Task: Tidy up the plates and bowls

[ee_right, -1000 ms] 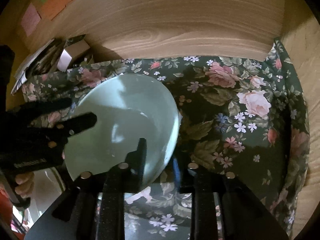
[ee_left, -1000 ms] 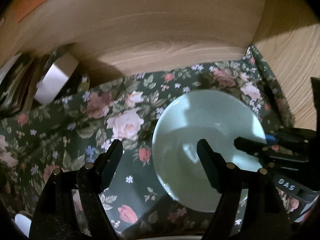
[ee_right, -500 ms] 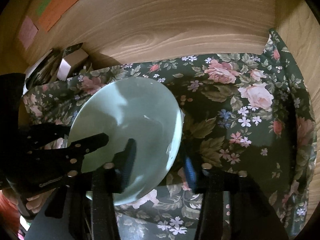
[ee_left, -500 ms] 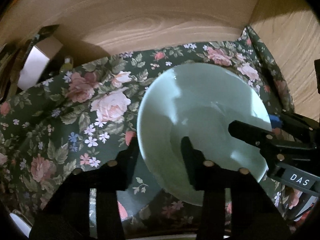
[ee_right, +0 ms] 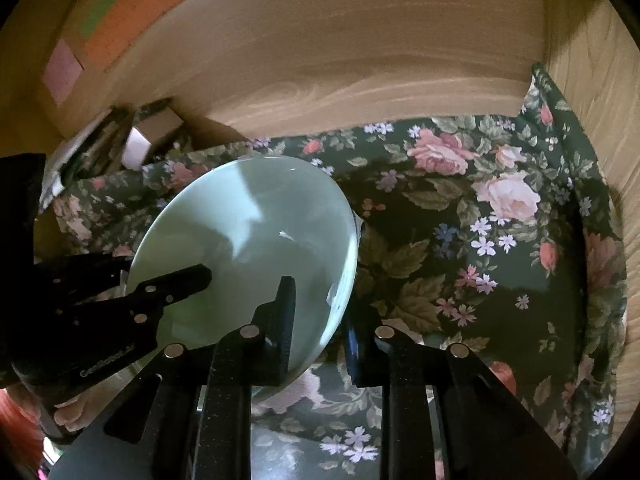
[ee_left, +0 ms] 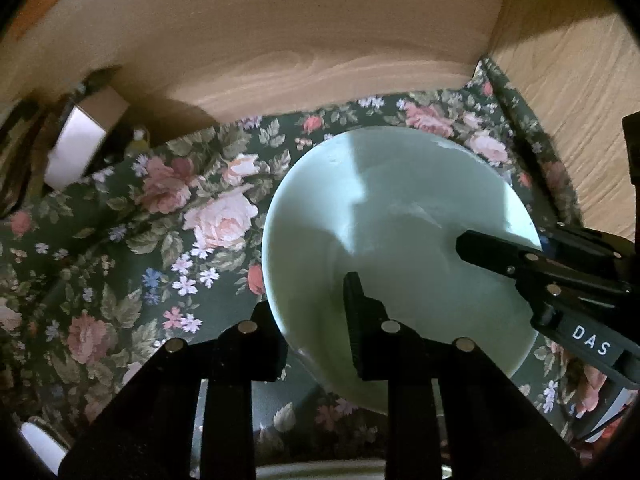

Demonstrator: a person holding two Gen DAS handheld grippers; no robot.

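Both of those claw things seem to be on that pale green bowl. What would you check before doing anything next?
1. Left gripper straddles the bowl rim: ok.
2. Right gripper straddles the opposite rim: ok.
3. Both squeezing firmly: cannot tell.
4. Bowl level: not ok, it looks tilted in the right wrist view.
5. Bowl lifted off the floral cloth: cannot tell.
6. Boxes at back left lie apart from the bowl: ok.
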